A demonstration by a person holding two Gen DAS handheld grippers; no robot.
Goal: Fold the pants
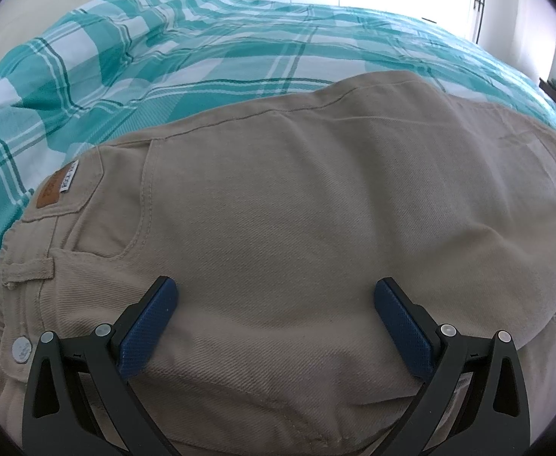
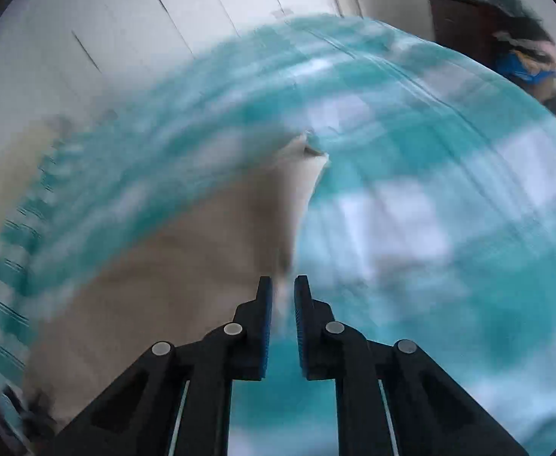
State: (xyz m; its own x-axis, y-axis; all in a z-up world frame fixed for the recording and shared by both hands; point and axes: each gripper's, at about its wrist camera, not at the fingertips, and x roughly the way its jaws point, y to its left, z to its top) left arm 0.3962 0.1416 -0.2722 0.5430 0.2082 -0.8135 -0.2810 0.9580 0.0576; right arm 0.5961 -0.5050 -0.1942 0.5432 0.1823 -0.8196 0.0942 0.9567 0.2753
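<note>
Pants [image 1: 297, 209]: one pair, beige twill, lying flat on a bed with a teal-and-white checked cover [image 1: 202, 57]. Waistband at left in the left wrist view, bearing a brown leather patch [image 1: 49, 193] with a white label just beside it, a belt loop [image 1: 27, 268] and a metal button [image 1: 22, 350]. Curved pocket seam runs down beside the patch. Cloth mostly smooth, with a rounded folded edge toward the far right. In the right wrist view, heavily blurred, a narrowing beige part [image 2: 187, 250] runs away across the checked cover, ending in a ragged tip.
</note>
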